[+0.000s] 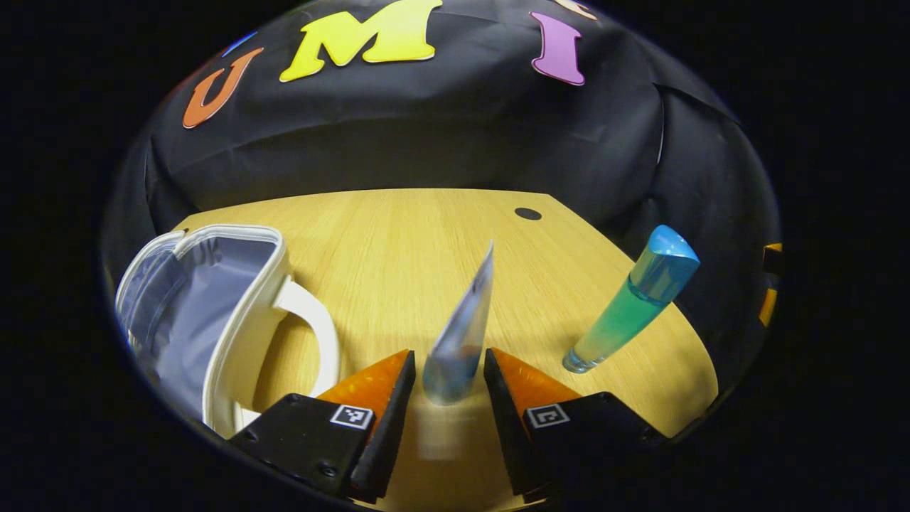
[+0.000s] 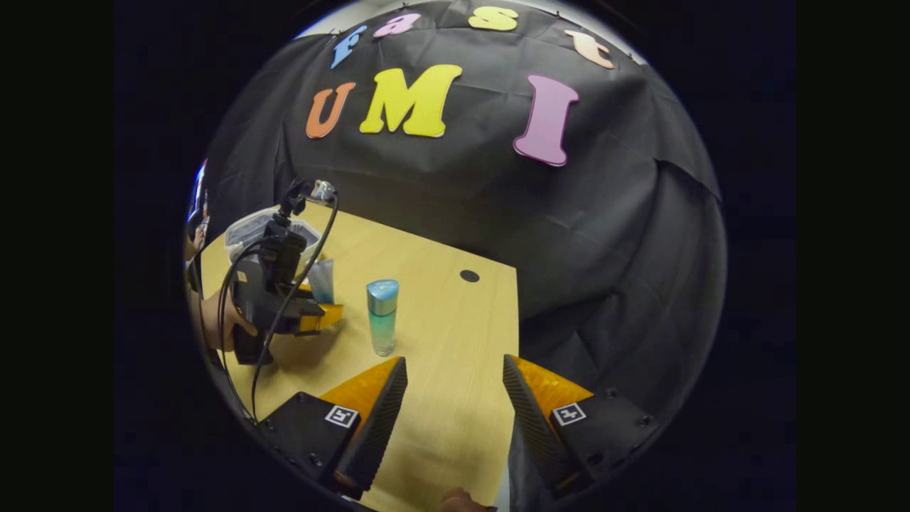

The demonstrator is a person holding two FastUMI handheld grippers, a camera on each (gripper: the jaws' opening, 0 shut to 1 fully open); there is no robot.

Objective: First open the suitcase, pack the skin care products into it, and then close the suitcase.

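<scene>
In the left gripper view we see the case lying open at the left of the worktop, its white rim and handle turned toward us and its pale grey lining bare — nothing lies in the part of it we can see. The left gripper has its fingers parted, with a silvery blue tube standing up between them. A narrow gap shows on each side of the tube, so we cannot tell whether either finger is pressing on it. To the right of the tube a bottle stands upright on the wood, green in the body with a blue cap, apart from both the tube and the case.

In the right gripper view the right gripper hangs over the near part of the worktop with its fingers wide apart and nothing between them. Farther off, the left gripper is held by a hand at the left, the tube just beyond its fingers and the case behind it — the bottle stands just to its right.
</scene>
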